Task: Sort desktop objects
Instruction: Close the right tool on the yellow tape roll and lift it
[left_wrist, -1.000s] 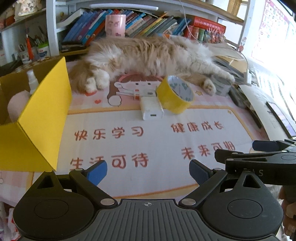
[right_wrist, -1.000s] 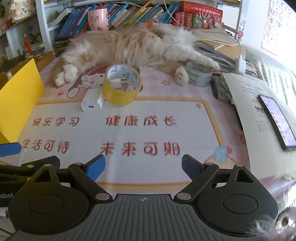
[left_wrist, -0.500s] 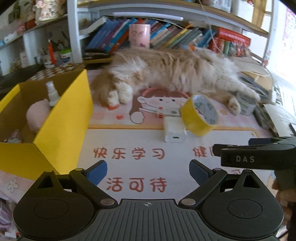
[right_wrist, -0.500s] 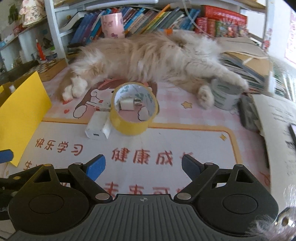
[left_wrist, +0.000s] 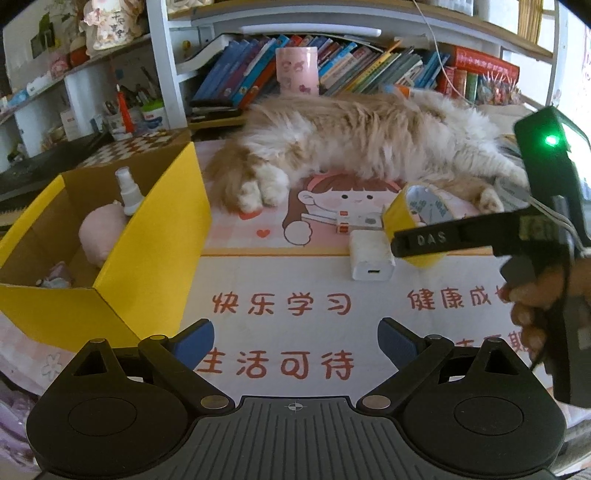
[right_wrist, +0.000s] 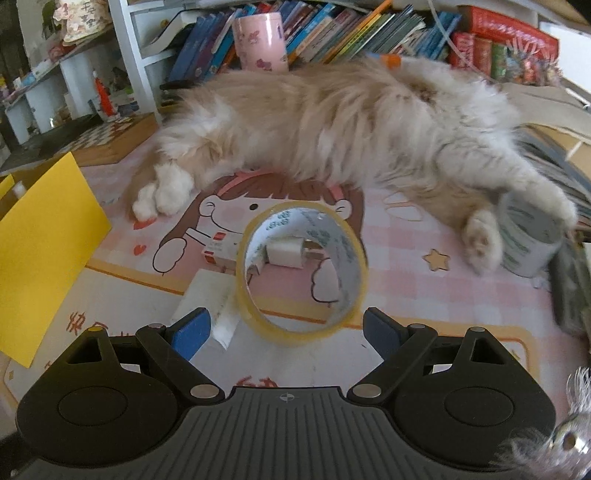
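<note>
From my left wrist, my left fingers (left_wrist: 295, 341) are spread wide with nothing between them, poised over the printed mat (left_wrist: 288, 295) on the surface. To the near left stands the yellow cardboard box (left_wrist: 147, 251), open on top, with a small white spray bottle (left_wrist: 127, 190) and a pink plush toy (left_wrist: 101, 230) inside. Farther out, a white charger block (left_wrist: 371, 254) lies on the mat, touching the yellow tape roll (left_wrist: 410, 210) to its right; my other tool's black arm crosses in front of that roll. A fluffy cat (left_wrist: 369, 144) sprawls across the far side, in front of the bookshelf (left_wrist: 332, 62). From my right wrist, my right fingers (right_wrist: 286, 334) are also wide apart and hold nothing, with the tape roll (right_wrist: 301, 266) standing on edge just ahead, roughly centred between the blue tips, not touched. The charger (right_wrist: 210, 299) lies against its left side. A grey tape roll (right_wrist: 528, 240) sits far right by the cat's hind paw.
</note>
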